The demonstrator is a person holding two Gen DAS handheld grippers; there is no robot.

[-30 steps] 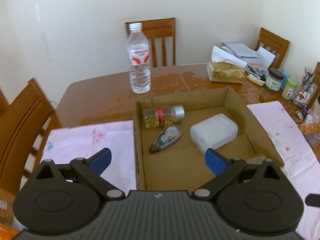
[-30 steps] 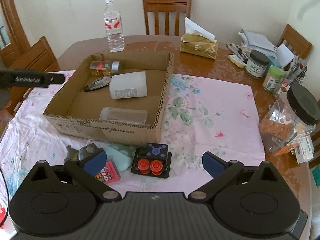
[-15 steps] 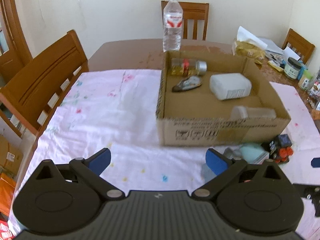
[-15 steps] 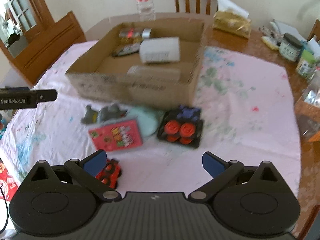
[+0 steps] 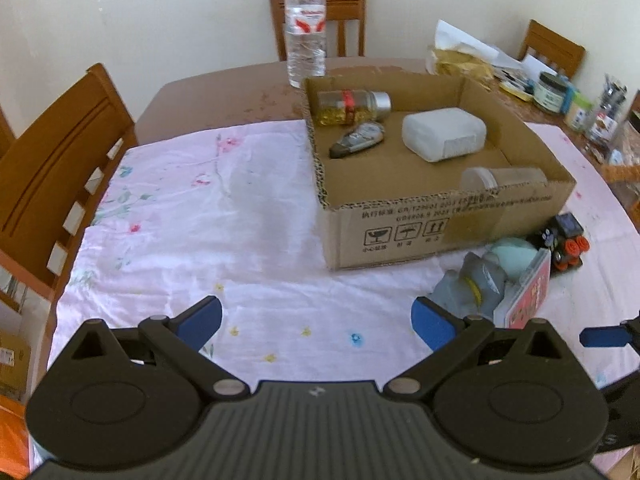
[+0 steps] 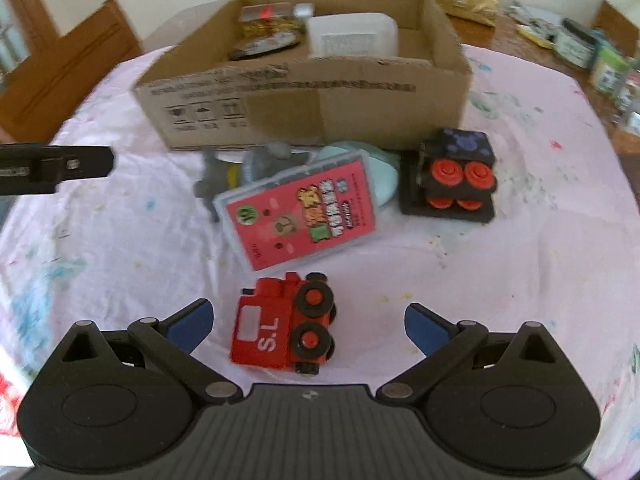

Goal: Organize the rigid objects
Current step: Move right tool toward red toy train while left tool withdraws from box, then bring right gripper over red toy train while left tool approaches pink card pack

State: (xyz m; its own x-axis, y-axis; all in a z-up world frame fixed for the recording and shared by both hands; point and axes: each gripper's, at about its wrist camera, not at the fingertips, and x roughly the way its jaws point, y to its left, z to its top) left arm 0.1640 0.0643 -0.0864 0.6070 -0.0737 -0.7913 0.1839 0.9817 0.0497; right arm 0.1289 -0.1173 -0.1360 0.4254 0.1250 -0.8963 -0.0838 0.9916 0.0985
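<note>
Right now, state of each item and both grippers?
left gripper: open, empty
right gripper: open, red toy train between its fingers, not gripped
red toy train: on its side, on the cloth
card case: closed, propped on the other toys
black toy train: on its side, outside the box
cardboard box: open-topped
glass jar: capped, lying in the box
water bottle: upright, capped

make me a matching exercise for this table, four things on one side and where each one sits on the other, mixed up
Things:
1. red toy train
2. white plastic container
3. water bottle
4. pink card case

Places:
A. inside the cardboard box
B. on bare wood behind the box
C. on the cloth between the right gripper fingers
D. leaning on the toys in front of the box

Pairs: 1-C, 2-A, 3-B, 4-D
</note>
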